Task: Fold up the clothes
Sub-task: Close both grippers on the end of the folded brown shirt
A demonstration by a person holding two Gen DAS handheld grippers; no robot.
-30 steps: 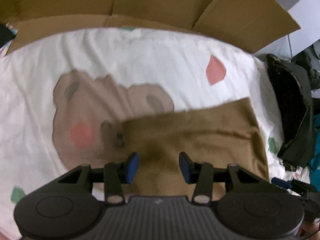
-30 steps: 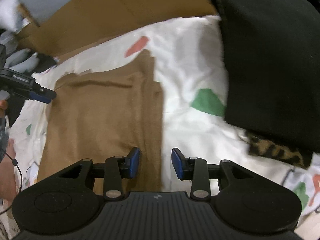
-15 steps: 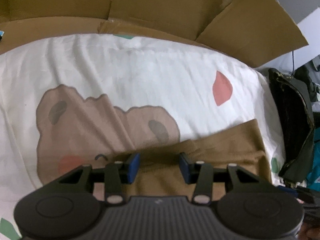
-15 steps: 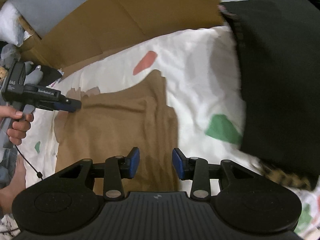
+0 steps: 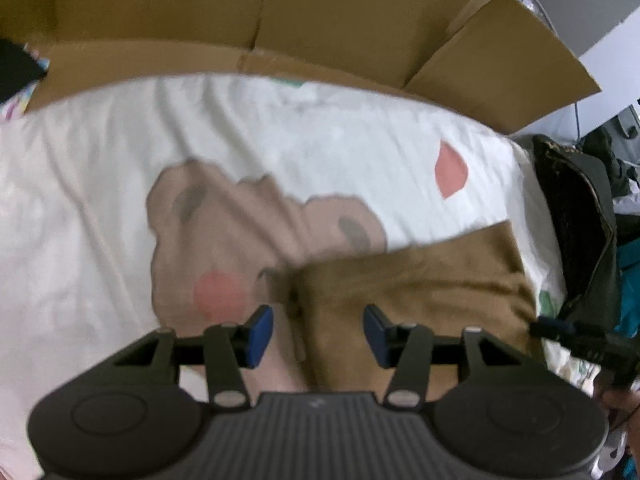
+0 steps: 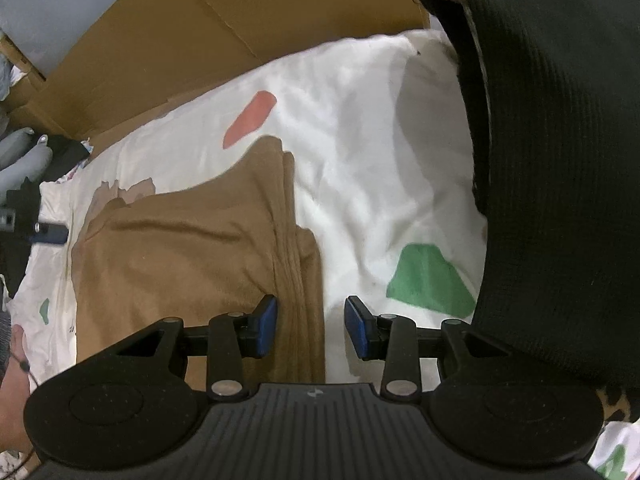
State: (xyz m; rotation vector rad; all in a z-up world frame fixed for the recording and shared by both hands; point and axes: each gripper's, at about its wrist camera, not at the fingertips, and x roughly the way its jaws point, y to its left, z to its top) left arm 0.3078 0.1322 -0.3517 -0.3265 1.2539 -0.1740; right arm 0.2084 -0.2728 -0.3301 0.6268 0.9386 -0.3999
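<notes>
Looking along the left gripper (image 5: 318, 330): fingers spread apart, nothing between them. The brown garment (image 5: 412, 292) lies flat on the bear-print sheet (image 5: 280, 148), from centre out toward 3 o'clock; its near-left corner sits just ahead of the finger gap. Half a second ago this gripper was low over the garment's far edge; now more cloth shows, so it has pulled back and up. Cardboard (image 5: 320, 24) stands at 12 o'clock.

Right gripper (image 6: 312, 326): fingers also apart, empty, straddling the garment's (image 6: 180, 248) stacked right edge at 6 o'clock. Layers show there, so it already lies folded at least once. A black garment (image 6: 560, 160) is piled at 3 o'clock. This view has shifted little.

Judgement: both grippers released; either another fold follows or this piece is done.
</notes>
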